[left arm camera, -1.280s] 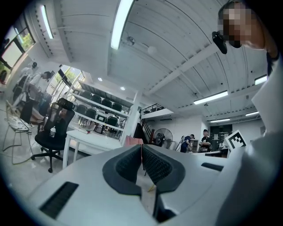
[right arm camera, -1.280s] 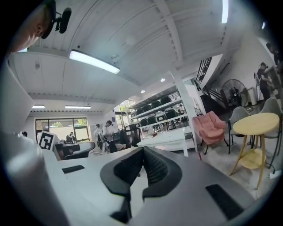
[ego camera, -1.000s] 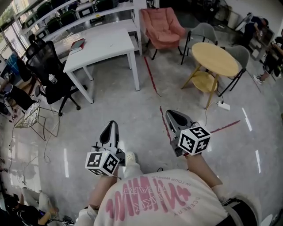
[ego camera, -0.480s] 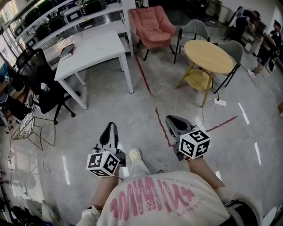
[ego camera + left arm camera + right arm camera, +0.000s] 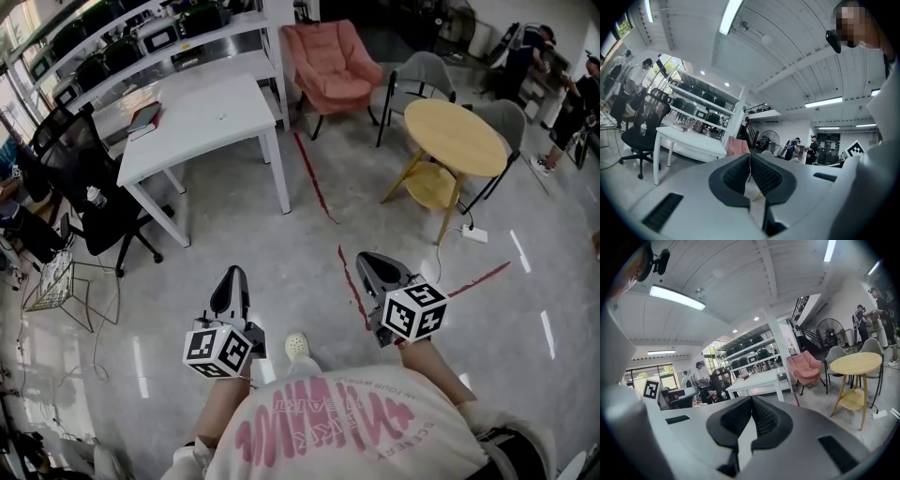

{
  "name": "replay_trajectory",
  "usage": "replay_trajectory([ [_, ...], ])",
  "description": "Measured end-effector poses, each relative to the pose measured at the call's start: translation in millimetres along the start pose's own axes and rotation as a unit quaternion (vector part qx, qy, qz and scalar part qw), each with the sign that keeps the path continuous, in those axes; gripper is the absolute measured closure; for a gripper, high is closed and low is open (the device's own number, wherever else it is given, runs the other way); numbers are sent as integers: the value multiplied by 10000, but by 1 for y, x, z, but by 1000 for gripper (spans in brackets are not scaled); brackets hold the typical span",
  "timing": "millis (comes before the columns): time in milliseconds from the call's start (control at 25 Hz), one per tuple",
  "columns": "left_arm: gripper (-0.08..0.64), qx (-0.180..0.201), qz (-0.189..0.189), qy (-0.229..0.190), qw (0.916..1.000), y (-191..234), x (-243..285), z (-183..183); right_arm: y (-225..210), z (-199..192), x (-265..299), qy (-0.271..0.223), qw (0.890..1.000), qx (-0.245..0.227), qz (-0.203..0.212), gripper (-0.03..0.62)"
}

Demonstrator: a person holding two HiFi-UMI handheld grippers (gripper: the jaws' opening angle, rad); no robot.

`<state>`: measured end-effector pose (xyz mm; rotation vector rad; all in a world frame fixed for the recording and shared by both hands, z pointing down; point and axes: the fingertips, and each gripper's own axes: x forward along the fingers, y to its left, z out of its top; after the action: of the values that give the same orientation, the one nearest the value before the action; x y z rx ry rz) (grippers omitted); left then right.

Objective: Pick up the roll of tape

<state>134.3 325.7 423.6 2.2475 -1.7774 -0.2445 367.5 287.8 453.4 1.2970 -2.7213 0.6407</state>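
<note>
No roll of tape shows in any view. In the head view my left gripper (image 5: 232,274) and my right gripper (image 5: 364,259) are held out side by side above the grey floor, pointing towards the furniture ahead. Both are shut with nothing between their jaws. The left gripper view shows the left gripper (image 5: 750,157) with its ribbed pads closed together, aimed at the white table (image 5: 689,140). In the right gripper view the right gripper (image 5: 751,400) is likewise closed, facing the white table (image 5: 757,380) and the round table (image 5: 856,363).
A white table (image 5: 202,117) with a book (image 5: 143,117) stands ahead on the left, a black office chair (image 5: 80,178) beside it. A pink armchair (image 5: 330,58) and a round wooden table (image 5: 455,127) with grey chairs stand ahead on the right. Red tape lines (image 5: 319,187) cross the floor.
The person has walked on: the furniture has shifted in the head view and a shoe has stepped forward. Both grippers stay shut and held out in front.
</note>
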Motion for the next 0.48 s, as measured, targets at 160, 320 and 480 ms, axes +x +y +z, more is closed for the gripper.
replay_trajectory([
  [160, 535, -12, -81, -65, 9999, 39, 40, 35, 11, 39, 57, -140, 9999, -48, 36, 580],
  [320, 535, -3, -98, -192, 9998, 84, 77, 72, 24, 76, 119, -326, 9992, -218, 16, 580],
  [480, 535, -14, -125, -324, 9994, 115, 108, 93, 25, 99, 163, -397, 9989, -256, 46, 580],
])
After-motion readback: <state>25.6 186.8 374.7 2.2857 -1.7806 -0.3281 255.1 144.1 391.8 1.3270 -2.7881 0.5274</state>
